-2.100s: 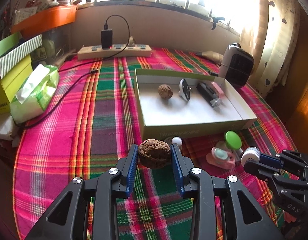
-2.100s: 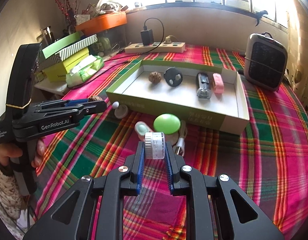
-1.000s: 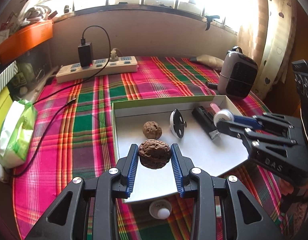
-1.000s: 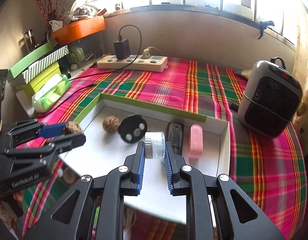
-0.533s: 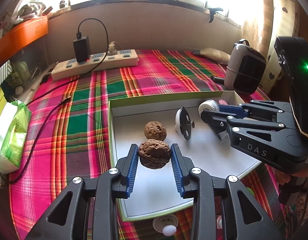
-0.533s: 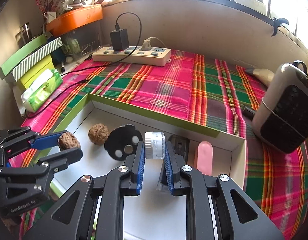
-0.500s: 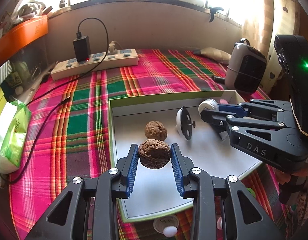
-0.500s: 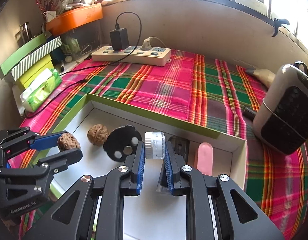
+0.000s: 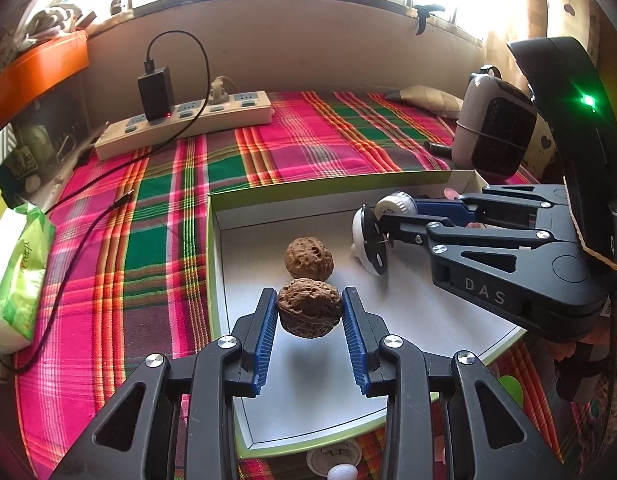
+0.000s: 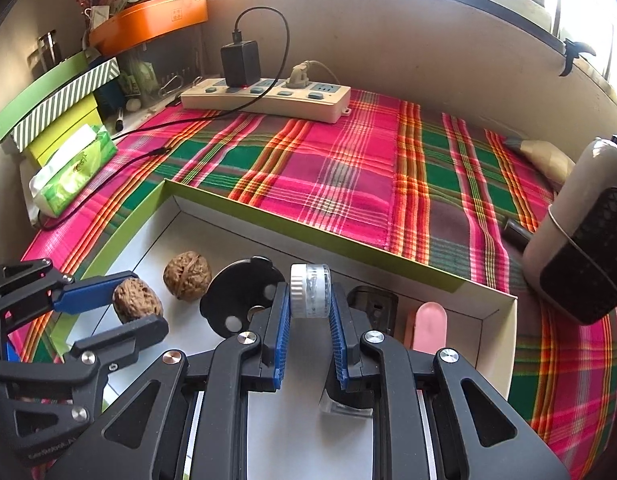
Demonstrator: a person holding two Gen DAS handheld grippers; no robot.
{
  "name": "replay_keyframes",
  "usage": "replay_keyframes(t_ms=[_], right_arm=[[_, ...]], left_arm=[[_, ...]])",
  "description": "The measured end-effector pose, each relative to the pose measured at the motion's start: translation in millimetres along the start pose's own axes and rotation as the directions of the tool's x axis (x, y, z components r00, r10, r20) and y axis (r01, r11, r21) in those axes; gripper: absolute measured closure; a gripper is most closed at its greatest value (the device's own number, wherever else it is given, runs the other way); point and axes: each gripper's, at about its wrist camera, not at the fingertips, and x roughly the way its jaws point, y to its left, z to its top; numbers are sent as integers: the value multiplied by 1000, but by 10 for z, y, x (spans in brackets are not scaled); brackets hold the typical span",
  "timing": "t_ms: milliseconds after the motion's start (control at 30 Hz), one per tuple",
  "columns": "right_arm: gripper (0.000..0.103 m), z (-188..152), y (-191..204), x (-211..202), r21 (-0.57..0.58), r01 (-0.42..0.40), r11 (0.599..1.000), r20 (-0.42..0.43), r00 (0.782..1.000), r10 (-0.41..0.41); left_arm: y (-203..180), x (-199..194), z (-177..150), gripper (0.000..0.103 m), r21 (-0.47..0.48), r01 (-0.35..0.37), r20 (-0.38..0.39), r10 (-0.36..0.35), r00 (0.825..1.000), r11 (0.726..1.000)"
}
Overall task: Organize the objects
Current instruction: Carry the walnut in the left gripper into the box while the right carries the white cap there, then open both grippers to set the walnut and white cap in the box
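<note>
My left gripper is shut on a brown walnut and holds it over the near left part of the green-rimmed white box. A second walnut lies in the box just beyond. My right gripper is shut on a small clear jar with a white cap, above the box middle. In the right wrist view the left gripper holds its walnut near the second walnut. A black disc, a black device and a pink case lie in the box.
A power strip with a black charger and cable lies at the back of the plaid cloth. A small heater stands right of the box. A tissue pack and stacked boxes sit at left. A white round item lies before the box.
Both grippers have moved from the cloth in front of the box to over its inside, still holding the walnut and the jar. In the last half second they moved slightly forward.
</note>
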Motion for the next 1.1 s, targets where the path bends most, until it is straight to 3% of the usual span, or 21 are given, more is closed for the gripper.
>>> replay_keyframes(t_ms=[833,967,1100], right_arm=[[83,-5,43,-15,-5,15,1000,3,1000,-15],[76,-7,51,-31,-7,17,1000,8,1000,-17],[75,-9,59,-63,-8,23,1000,14,1000,-23]], left_arm=[[-24,31,12,71,14,0,-19,0,1000,1000],[-22,17,3,70,9,-1,-15,1,1000,1000],[-21,-33,-9,67,4,-12,-8,12,1000,1000]])
